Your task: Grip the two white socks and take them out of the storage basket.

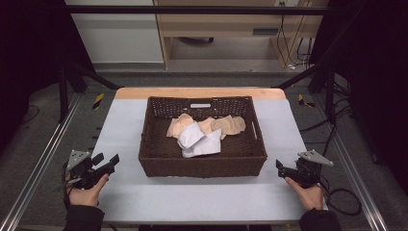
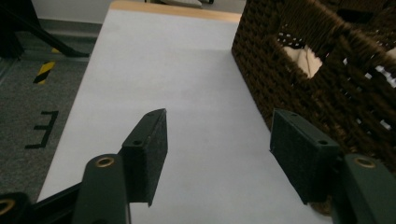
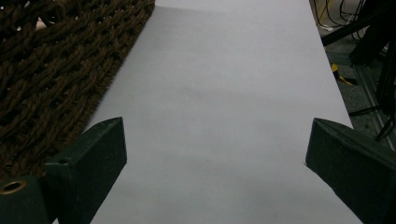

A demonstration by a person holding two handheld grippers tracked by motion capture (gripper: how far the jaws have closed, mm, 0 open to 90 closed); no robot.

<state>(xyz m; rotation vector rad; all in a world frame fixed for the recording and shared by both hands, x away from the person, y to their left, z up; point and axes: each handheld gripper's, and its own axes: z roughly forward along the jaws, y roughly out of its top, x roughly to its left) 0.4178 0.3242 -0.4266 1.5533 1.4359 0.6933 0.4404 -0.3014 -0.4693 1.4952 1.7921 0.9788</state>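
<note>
Both tongs are held low at the near edge of the table point(image 1: 144, 197), one at each side of the basket point(image 1: 202, 163). At the near left, the left gripper point(image 1: 107, 162) is seen with its jaws apart and nothing between them; in the left gripper view its jaws point(image 2: 219, 149) stand wide over bare white tabletop, with the woven wall of the basket just beside the jaw on the right of that view. At the near right, the right gripper point(image 1: 279, 167) is likewise spread; in the right gripper view point(image 3: 215, 154) only white tabletop is seen between its jaws, and the basket's wall lies close by at the left of that view.

Between the two grippers, and a little farther off, the dark brown wicker basket is set on the table. Inside it, a white cloth point(image 1: 198, 141) is heaped towards the middle, and peach-coloured cloths point(image 1: 226, 125) are bunched behind it, touching it. How many pieces lie there cannot be told, as the heap is small and dim.

No brand or label can be read. On the floor beside the table, black tape marks point(image 2: 42, 128) are seen in the left gripper view, shaped perhaps like a letter E.
</note>
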